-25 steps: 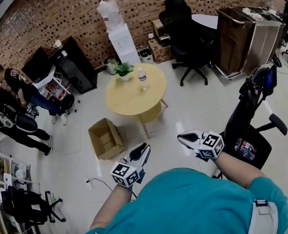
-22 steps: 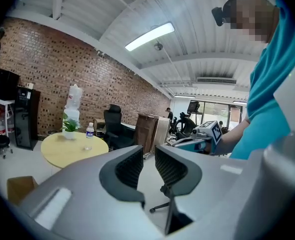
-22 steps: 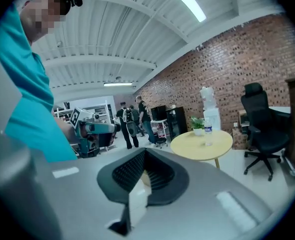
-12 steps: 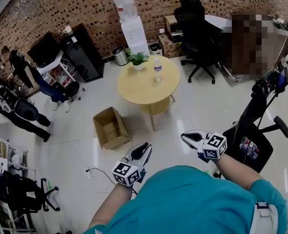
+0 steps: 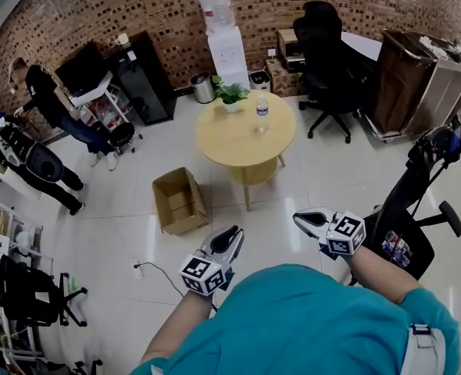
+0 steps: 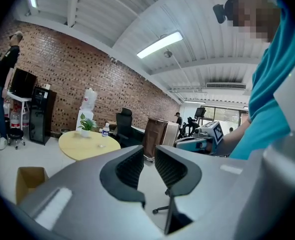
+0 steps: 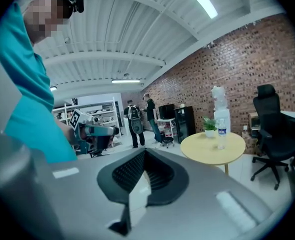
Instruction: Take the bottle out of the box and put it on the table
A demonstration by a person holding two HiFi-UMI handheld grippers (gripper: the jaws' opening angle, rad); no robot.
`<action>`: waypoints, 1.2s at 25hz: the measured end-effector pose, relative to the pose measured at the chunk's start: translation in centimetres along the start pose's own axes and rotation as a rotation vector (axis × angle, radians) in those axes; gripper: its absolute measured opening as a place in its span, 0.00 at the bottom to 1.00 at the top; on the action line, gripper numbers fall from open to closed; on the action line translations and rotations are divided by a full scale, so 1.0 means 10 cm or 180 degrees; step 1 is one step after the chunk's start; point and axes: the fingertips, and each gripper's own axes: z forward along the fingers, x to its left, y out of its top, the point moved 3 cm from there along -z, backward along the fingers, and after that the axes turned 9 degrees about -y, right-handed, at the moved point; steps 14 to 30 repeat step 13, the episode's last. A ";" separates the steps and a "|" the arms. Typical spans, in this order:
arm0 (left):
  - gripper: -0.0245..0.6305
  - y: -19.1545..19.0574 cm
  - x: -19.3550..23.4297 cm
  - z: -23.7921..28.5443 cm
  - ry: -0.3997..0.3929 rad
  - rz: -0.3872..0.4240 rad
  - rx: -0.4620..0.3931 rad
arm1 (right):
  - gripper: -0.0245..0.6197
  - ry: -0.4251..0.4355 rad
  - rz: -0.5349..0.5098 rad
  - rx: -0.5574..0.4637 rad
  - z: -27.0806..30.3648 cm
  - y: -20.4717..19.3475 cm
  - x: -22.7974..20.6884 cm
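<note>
Standing upright on the round table (image 5: pixel 230 137) near the potted plant (image 5: pixel 230 94), bottle (image 5: pixel 262 113) lies well beyond both tongs and the floor box (image 5: pixel 180 203): left gripper (image 5: pixel 229 236) slightly parted, empty; right gripper (image 5: pixel 301 219) clenched shut, empty

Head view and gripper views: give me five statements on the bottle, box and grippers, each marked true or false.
1. The bottle stands upright on the round table. True.
2. The cardboard box sits on the table. False: it is on the floor beside the table.
3. The left gripper holds the bottle. False: its fingers are slightly apart, nothing between them.
4. The right gripper is shut and empty. True.
5. A potted plant shares the table with the bottle. True.
</note>
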 end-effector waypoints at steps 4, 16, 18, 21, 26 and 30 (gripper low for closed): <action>0.14 0.01 -0.01 0.03 0.0029 0.0007 -0.0014 | 0.04 0.0012 -0.0022 0.0016 -0.04 -0.01 -0.05; 0.14 0.02 0.06 -0.03 0.0039 -0.0026 -0.0010 | 0.04 0.0055 -0.0040 0.0049 0.06 0.02 -0.01; 0.14 0.02 0.06 -0.03 0.0039 -0.0026 -0.0010 | 0.04 0.0055 -0.0040 0.0049 0.06 0.02 -0.01; 0.14 0.02 0.06 -0.03 0.0039 -0.0026 -0.0010 | 0.04 0.0055 -0.0040 0.0049 0.06 0.02 -0.01; 0.14 0.02 0.06 -0.03 0.0039 -0.0026 -0.0010 | 0.04 0.0055 -0.0040 0.0049 0.06 0.02 -0.01; 0.14 0.02 0.06 -0.03 0.0039 -0.0026 -0.0010 | 0.04 0.0055 -0.0040 0.0049 0.06 0.02 -0.01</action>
